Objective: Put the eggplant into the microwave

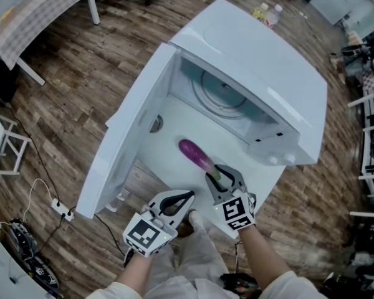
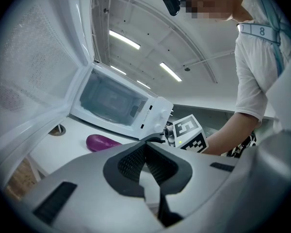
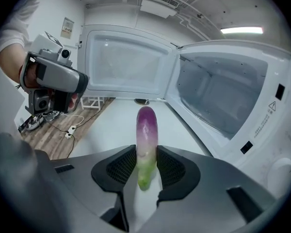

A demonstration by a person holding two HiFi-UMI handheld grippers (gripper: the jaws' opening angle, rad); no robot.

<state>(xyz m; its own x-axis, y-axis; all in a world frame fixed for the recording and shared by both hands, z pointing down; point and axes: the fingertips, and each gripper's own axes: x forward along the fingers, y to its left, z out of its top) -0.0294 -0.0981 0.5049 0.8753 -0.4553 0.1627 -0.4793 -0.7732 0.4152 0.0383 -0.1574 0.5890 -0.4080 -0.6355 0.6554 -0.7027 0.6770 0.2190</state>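
A purple eggplant (image 1: 196,154) with a green stem end lies on the white table (image 1: 168,114) in front of the open white microwave (image 1: 255,73). Its purple tip points toward the cavity. My right gripper (image 1: 221,176) is shut on the green stem end, and in the right gripper view both pads touch the sides of the eggplant (image 3: 146,130). My left gripper (image 1: 188,197) hovers just left of the right one, shut and holding nothing. In the left gripper view the eggplant (image 2: 101,142) shows low on the left, below the microwave (image 2: 111,101).
The microwave door (image 1: 131,136) swings wide open to the left, and a glass turntable (image 1: 221,95) sits inside. A round metal fitting (image 1: 156,123) sits in the table near the door. A power strip (image 1: 61,210) and cables lie on the wooden floor at the left.
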